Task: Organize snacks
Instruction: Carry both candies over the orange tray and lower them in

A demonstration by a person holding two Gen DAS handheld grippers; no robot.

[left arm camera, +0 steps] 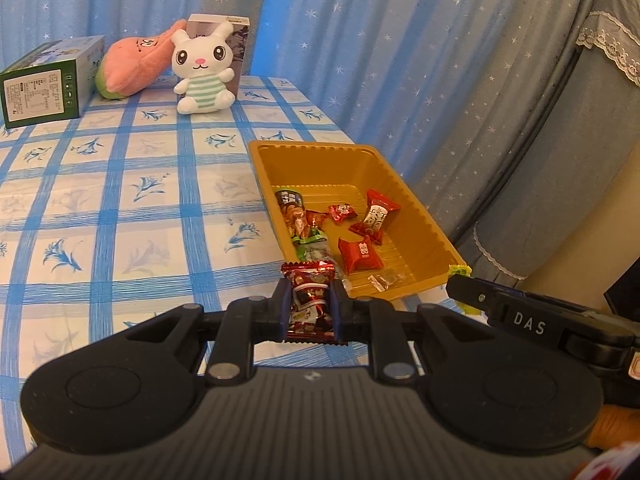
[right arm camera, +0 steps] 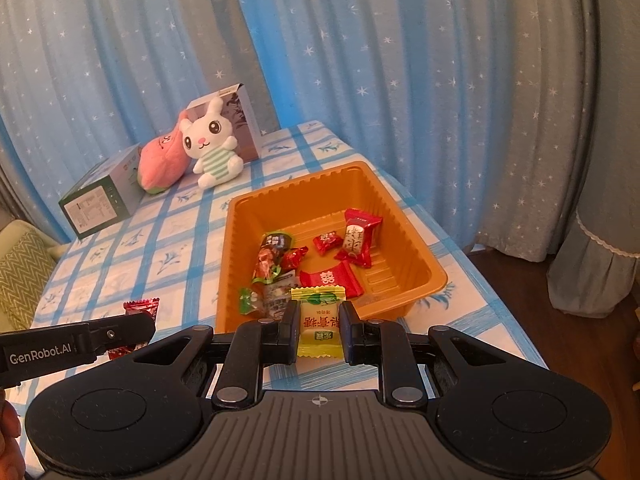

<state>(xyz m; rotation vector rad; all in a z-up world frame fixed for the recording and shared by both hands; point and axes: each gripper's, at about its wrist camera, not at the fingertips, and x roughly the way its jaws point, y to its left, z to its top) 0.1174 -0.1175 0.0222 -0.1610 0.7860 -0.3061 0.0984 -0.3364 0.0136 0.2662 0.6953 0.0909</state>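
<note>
An orange plastic tray (left arm camera: 420,236) (right arm camera: 404,220) sits on the blue checked tablecloth and holds several wrapped snacks, among them a red candy (left arm camera: 360,256) (right arm camera: 332,278) and a green-topped packet (left arm camera: 294,212) (right arm camera: 270,256). My left gripper (left arm camera: 311,304) is shut on a dark red candy packet (left arm camera: 310,300), just before the tray's near left corner; it also shows in the right wrist view (right arm camera: 138,316). My right gripper (right arm camera: 319,326) is shut on a yellow candy packet (right arm camera: 319,320), at the tray's near edge.
At the table's far end stand a white plush rabbit (left arm camera: 204,68) (right arm camera: 212,144), a pink plush toy (left arm camera: 132,68) (right arm camera: 160,164), a green box (left arm camera: 44,84) (right arm camera: 100,196) and a grey box (left arm camera: 236,40). Blue starred curtains hang behind. The table's right edge drops beside the tray.
</note>
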